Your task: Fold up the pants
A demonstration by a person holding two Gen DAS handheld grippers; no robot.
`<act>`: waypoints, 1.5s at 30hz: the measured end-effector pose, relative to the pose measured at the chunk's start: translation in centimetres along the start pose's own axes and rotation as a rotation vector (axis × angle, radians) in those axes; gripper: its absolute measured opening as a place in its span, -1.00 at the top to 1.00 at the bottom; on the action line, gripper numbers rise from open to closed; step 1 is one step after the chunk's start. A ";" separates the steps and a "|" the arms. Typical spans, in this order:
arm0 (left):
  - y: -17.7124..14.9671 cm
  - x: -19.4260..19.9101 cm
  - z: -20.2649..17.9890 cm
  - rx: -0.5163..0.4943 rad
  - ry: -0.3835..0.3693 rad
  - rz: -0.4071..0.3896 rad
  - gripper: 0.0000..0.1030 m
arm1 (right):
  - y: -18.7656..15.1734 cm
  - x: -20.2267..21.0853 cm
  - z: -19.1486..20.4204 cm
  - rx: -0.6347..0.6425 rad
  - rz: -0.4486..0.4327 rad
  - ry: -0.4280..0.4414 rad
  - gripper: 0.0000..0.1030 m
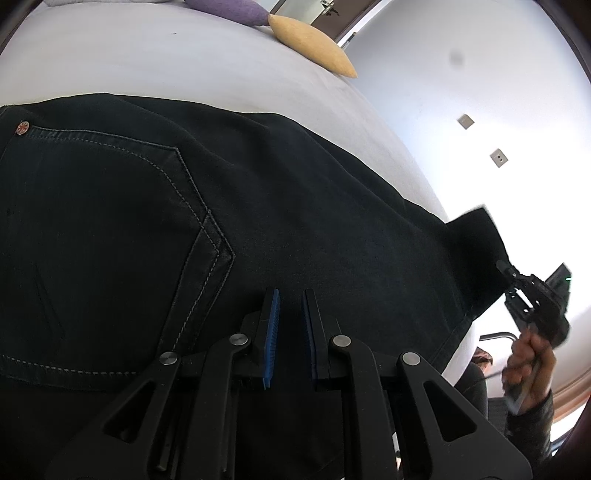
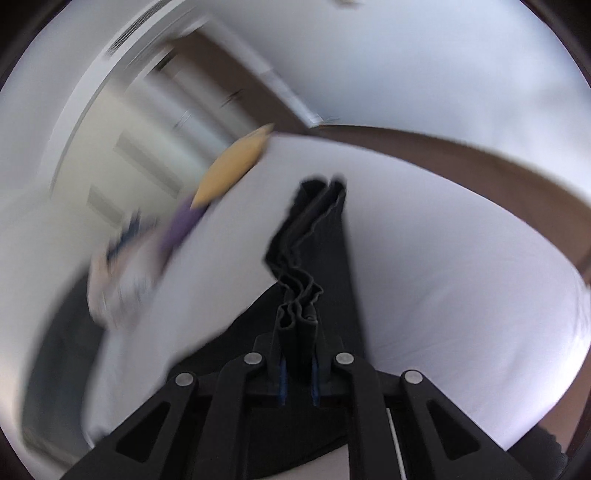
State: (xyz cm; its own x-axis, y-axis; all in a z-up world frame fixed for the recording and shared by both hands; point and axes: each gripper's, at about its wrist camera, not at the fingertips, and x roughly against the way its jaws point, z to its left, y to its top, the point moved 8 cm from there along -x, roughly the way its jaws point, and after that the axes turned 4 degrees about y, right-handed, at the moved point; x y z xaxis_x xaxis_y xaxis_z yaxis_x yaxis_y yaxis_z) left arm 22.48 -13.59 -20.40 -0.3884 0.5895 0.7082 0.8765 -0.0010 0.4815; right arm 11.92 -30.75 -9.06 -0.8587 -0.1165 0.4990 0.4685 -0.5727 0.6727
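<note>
White bed bare beyond pants; left gripper slightly spread over them, right gripper pinching bunched hem.

Black pants, pale pocket stitching; white bed sheet; yellow cushion; purple cushion; blue tool pads.

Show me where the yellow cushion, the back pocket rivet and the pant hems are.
yellow cushion (image 1: pixel 314 44): left wrist view, middle of its face.
back pocket rivet (image 1: pixel 23 127): left wrist view, its copper head.
pant hems (image 2: pixel 299 306): right wrist view, bunched edges above the right gripper (image 2: pixel 298 345).
</note>
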 end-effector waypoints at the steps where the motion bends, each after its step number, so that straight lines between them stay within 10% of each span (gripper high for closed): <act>1: 0.0 0.0 0.0 0.003 0.001 -0.001 0.76 | -1.2 -0.6 2.1 0.086 0.022 -0.010 0.80; 5: -0.1 0.2 -0.1 0.021 0.006 -0.010 0.76 | -8.9 -5.0 10.8 0.461 0.162 -0.049 0.80; 12: -0.3 0.6 -1.5 0.089 -0.064 0.009 0.72 | -14.9 -8.8 12.4 0.738 0.211 -0.193 0.80; 14: -0.2 0.1 -2.8 0.112 -0.108 0.032 0.40 | -15.4 -8.6 12.5 0.767 0.198 -0.205 0.80; 16: 0.1 -0.1 -4.5 0.107 -0.159 0.031 -0.50 | -15.8 -8.4 12.7 0.797 0.181 -0.220 0.80; 18: 0.5 -0.5 -6.3 0.085 -0.184 0.032 -0.57 | -15.6 -8.1 12.8 0.815 0.164 -0.229 0.79; 39: 1.9 -6.5 -11.3 0.096 -0.206 0.225 -0.55 | -14.2 -4.6 14.6 0.881 0.016 -0.204 0.79; 42: 2.4 -6.3 -10.3 0.097 -0.236 0.247 0.48 | -14.2 -4.1 15.0 0.884 0.016 -0.193 0.79; 45: 2.0 -5.8 -9.4 0.095 -0.230 0.249 0.62 | -14.8 -3.9 15.5 0.902 0.026 -0.187 0.79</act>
State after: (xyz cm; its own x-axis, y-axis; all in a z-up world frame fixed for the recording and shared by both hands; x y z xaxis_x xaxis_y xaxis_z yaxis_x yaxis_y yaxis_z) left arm 23.79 -24.63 -18.73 -0.0945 0.7473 0.6578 0.9629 -0.0991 0.2510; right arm 11.55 -9.24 -12.46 -0.8348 0.0573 0.5476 0.5391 0.2869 0.7918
